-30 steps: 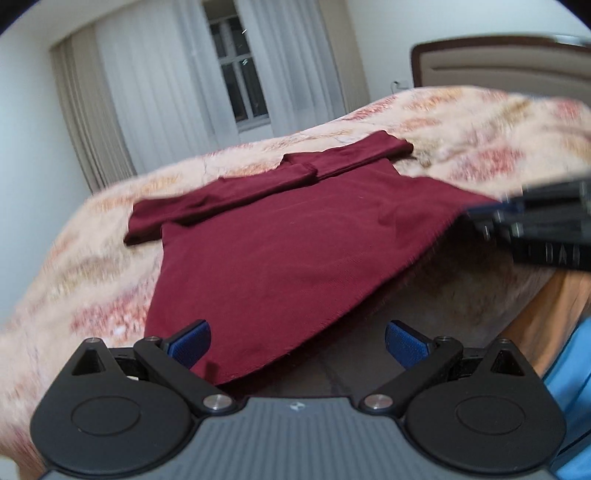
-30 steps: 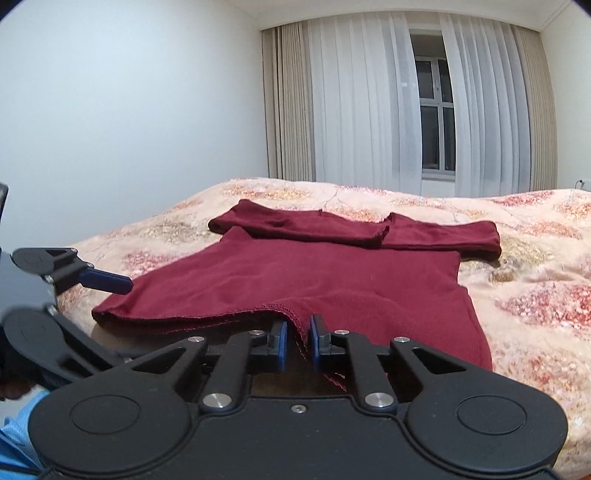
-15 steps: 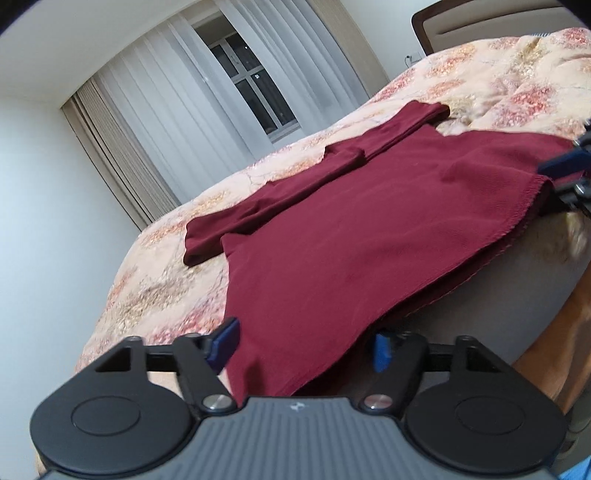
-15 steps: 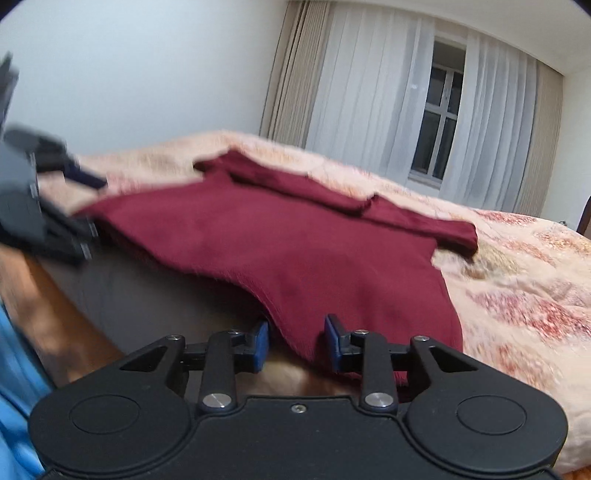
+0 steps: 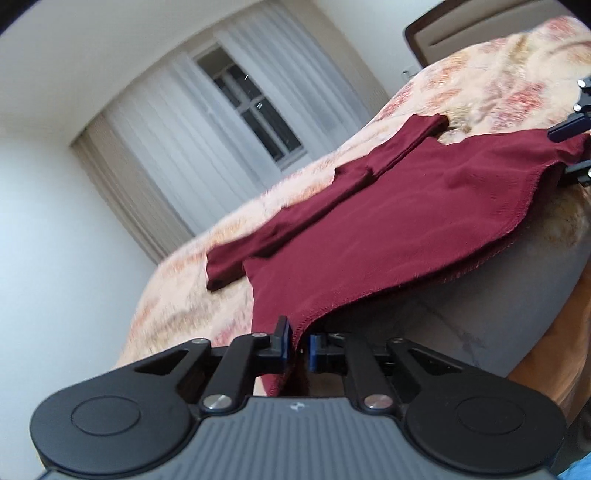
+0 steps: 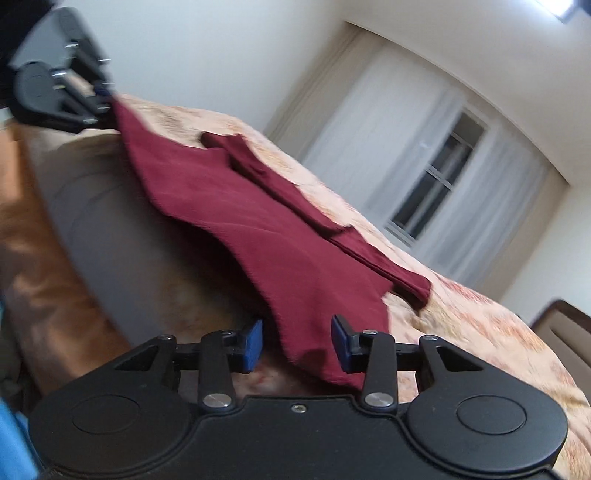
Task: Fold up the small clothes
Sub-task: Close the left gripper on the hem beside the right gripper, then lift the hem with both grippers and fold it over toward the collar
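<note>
A dark red garment [image 5: 388,229] lies spread on the floral bedspread [image 5: 491,77], sleeves folded across its far end. Its near hem hangs over the bed's edge. My left gripper [image 5: 297,345] is shut on the hem's left corner. My right gripper [image 6: 297,341] is open, its blue pads either side of the hem's right corner [image 6: 328,362], which lies between them. The garment also shows in the right wrist view [image 6: 258,214], with the left gripper [image 6: 99,99] at its far corner. The right gripper shows at the right edge of the left wrist view [image 5: 576,147].
The bed's grey mattress side [image 5: 498,314] and a brown wooden frame [image 6: 33,258] lie under the hem. A headboard [image 5: 461,33] stands at the far right. A curtained window [image 5: 255,110] is behind the bed. Blue cloth [image 6: 11,443] is at the lower left.
My left gripper has closed on the hem's left corner. My right gripper, shut on the hem a second ago, has opened wide. Both views have tilted.
</note>
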`<control>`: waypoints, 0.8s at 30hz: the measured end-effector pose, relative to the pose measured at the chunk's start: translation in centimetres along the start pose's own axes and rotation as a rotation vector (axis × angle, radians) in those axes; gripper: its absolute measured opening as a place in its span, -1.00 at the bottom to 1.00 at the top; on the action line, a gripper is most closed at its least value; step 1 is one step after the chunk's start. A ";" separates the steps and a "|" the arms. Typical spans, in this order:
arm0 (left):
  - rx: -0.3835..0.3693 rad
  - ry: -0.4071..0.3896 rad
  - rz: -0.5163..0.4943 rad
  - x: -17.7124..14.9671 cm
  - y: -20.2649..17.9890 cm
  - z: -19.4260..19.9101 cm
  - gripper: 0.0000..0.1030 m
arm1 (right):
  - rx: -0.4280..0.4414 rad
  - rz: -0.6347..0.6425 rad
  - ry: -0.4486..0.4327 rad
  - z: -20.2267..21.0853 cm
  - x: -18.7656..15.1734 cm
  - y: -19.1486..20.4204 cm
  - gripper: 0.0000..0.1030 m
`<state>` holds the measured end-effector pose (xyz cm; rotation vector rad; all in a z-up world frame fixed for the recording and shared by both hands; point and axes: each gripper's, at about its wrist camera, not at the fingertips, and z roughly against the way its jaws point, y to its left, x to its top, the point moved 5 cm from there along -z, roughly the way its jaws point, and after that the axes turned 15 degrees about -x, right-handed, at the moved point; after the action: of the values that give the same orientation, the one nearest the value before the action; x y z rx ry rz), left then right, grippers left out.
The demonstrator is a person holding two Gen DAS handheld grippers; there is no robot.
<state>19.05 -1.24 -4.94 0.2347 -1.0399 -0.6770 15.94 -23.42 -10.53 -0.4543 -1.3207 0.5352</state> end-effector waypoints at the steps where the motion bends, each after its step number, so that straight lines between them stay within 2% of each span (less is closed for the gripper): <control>1: 0.004 -0.003 -0.015 0.1 -0.1 0.1 -0.86 | 0.020 -0.006 -0.002 0.3 -0.1 0.0 -0.10; 4: -0.009 -0.005 0.002 0.2 0.2 0.1 -0.86 | 0.049 -0.020 0.003 0.6 -0.2 0.2 -0.05; 9: -0.038 -0.008 0.072 0.4 1.1 0.2 -0.89 | 0.022 -0.018 -0.024 -0.9 0.1 1.0 -0.09; 10: -0.046 -0.010 0.090 0.5 1.3 0.2 -0.89 | -0.002 -0.016 -0.033 -1.2 0.3 1.0 -0.36; 11: -0.054 -0.013 0.108 0.6 1.6 0.3 -0.89 | -0.039 -0.011 -0.040 -1.5 0.6 0.9 -0.80; 13: -0.065 -0.026 0.125 0.9 2.0 0.8 -0.90 | -0.092 -0.018 -0.053 -1.6 1.0 0.3 -0.82; 18: -0.096 -0.047 0.115 1.2 2.4 2.0 -0.92 | -0.099 0.007 -0.097 0.3 1.3 -1.3 -0.88; 21: -0.161 -0.036 0.205 1.2 2.9 2.4 -0.92 | -0.121 0.040 -0.102 1.1 1.4 -1.8 -0.89; 24: -0.175 -0.065 0.245 1.4 2.9 3.2 -0.93 | -0.120 0.030 -0.103 2.1 2.0 -2.4 -0.89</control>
<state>17.93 0.60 -0.87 -0.0662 -1.0443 -0.5521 14.42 -24.08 -7.15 -0.5521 -1.4522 0.5113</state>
